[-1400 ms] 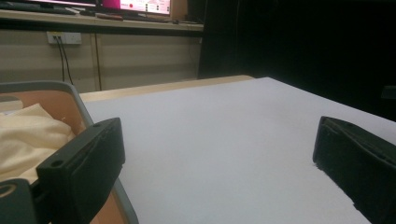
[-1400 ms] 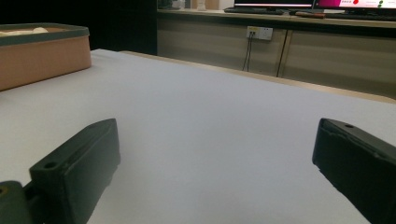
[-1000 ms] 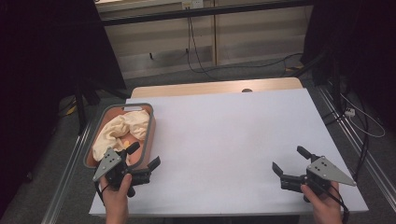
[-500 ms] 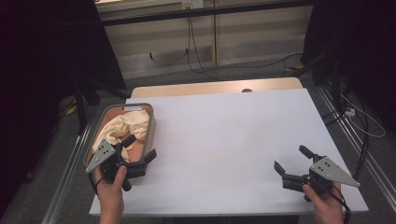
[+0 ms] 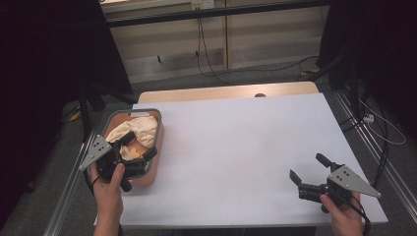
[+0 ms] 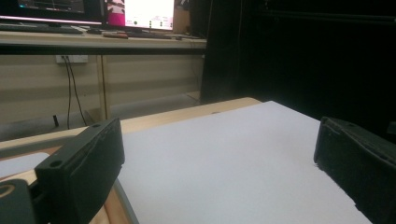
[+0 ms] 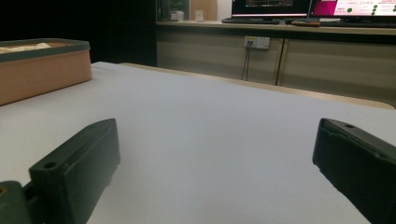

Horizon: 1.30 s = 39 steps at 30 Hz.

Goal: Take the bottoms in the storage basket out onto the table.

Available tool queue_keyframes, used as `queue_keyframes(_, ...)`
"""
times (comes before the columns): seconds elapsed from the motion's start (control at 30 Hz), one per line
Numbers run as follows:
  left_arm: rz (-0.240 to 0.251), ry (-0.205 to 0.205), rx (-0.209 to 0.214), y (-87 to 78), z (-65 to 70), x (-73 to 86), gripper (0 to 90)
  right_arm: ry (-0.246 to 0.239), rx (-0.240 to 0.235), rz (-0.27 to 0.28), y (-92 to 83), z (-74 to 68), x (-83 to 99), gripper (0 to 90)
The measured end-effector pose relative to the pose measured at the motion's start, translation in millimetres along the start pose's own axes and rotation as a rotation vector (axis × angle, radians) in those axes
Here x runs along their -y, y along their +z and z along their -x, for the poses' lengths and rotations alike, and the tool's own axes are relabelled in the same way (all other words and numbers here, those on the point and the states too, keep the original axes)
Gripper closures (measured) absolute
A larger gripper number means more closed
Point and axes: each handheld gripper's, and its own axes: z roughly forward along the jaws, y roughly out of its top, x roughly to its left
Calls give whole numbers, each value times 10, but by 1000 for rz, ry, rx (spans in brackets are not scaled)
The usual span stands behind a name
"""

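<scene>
Cream crumpled cloth (image 5: 133,132) heaped inside a brown rectangular plastic basket with a grey rim (image 5: 158,129), at the left edge of the white-covered table (image 5: 246,147). Left gripper (image 5: 139,146) hovering over the basket's near end, jaws wide apart, nothing between them; possibly brushing the cloth, hard to tell from above. Right gripper (image 5: 308,169) held low over the table's near right corner, well apart from the basket, jaws likewise spread and empty. Small yellowish patch (image 5: 132,150) beside the left jaws, too blurred to name.

Crumpled cloth (image 5: 133,132), matt white tabletop (image 5: 246,147)
</scene>
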Motion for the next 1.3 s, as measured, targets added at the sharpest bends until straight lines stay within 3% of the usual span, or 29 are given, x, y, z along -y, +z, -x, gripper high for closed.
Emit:
queue_keyframes(0.27,0,-16,-18,15,-130,-67,20,-2,-7,2,17,-16,-11,3)
queue_keyframes(0.67,-18,-7,-54,82,-351,-141,19,-2,-10,3,18,-11,-12,3)
queue_keyframes(0.97,-4,-42,-79,138,-544,-130,19,-3,-14,0,26,-16,-13,3)
queue_keyframes(1.3,-67,-20,-126,213,-723,-109,20,-10,-15,-3,29,-14,-9,3)
